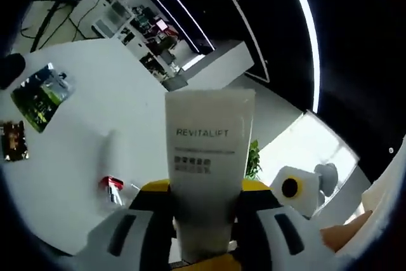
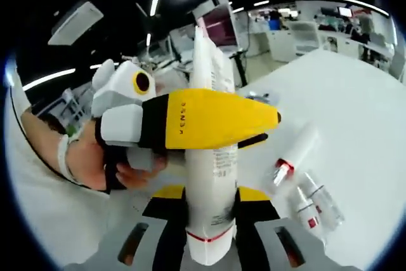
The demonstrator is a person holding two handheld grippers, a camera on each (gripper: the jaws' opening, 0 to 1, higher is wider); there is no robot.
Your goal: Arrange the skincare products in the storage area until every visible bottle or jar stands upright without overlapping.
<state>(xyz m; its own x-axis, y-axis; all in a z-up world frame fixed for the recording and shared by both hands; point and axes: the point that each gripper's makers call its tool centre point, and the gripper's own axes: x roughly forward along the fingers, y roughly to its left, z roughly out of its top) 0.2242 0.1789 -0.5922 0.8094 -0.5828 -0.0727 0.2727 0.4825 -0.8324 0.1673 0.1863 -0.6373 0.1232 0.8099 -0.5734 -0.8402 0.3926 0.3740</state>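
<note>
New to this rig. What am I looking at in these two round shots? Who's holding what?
No robot arm here: a person carries a handheld two-jaw gripper in each hand, with a fisheye camera on each looking along its jaws.

In the left gripper view, the left gripper is shut on a white tube printed REVITALIFT, above a white table with a green sachet and a small red-capped item.

In the right gripper view, the right gripper is shut on the same tube. The left gripper, yellow and white, crosses in front with the person's hand. Small bottles lie flat on the table.
</note>
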